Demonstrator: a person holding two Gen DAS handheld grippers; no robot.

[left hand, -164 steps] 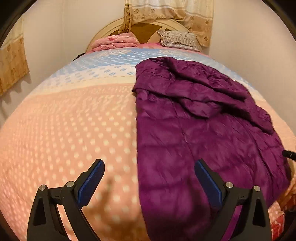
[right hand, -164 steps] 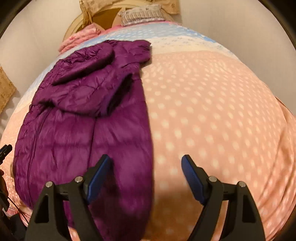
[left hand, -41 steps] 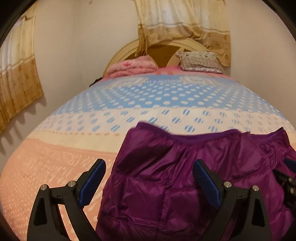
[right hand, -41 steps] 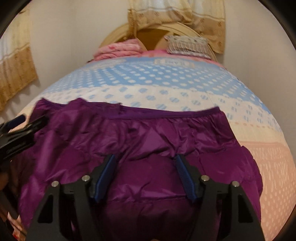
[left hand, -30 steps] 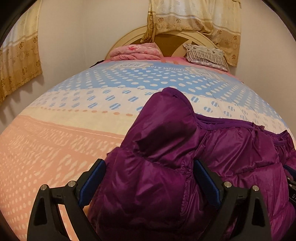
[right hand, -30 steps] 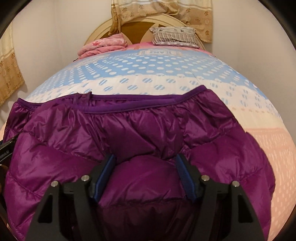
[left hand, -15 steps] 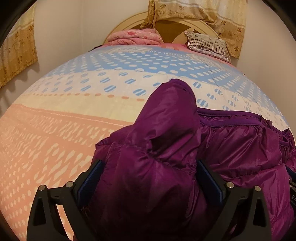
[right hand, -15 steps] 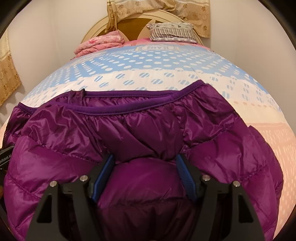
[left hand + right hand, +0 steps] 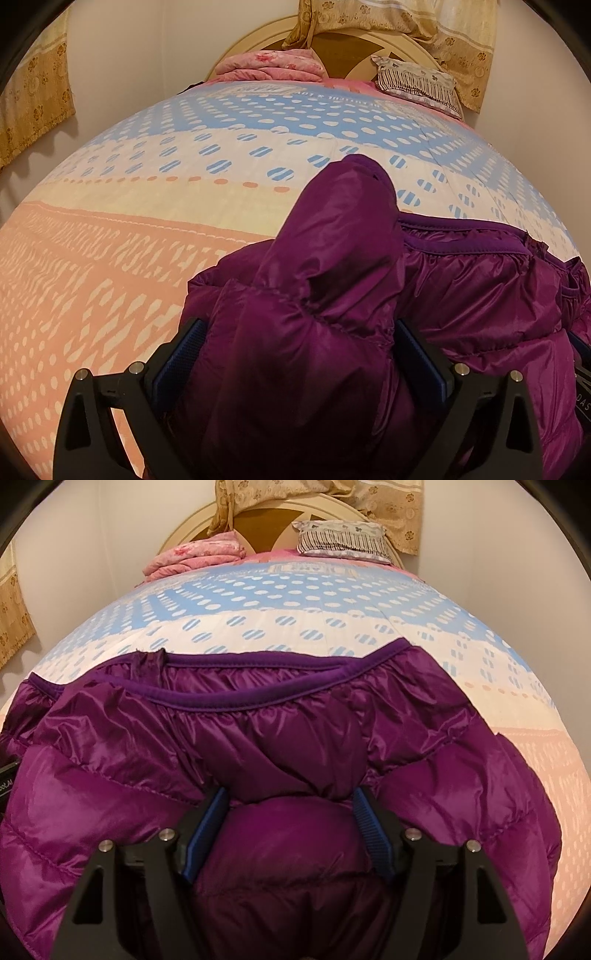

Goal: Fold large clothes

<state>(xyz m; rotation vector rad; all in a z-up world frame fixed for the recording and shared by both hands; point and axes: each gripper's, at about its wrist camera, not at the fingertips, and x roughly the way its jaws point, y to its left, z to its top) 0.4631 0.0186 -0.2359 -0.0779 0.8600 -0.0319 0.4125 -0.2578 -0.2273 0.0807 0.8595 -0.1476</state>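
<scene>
A purple puffer jacket (image 9: 461,295) lies folded on the bed, its banded hem edge turned toward the headboard. My left gripper (image 9: 299,354) stands wide, with a bulky fold of the jacket bunched between its blue pads. My right gripper (image 9: 291,812) is closed in on a thick fold of the jacket (image 9: 295,738) near its middle. The jacket's hem band (image 9: 258,701) runs across the right wrist view. The fabric hides the bed beneath both grippers.
The bed (image 9: 147,206) has a spotted cover in pink, cream and blue bands. A folded pink blanket (image 9: 269,66) and a striped pillow (image 9: 417,83) sit by the round headboard. Curtains hang on the left wall and behind the headboard.
Both grippers have come down lower and closer to the bed with the jacket. The fold in the left gripper has bulged up further between its pads.
</scene>
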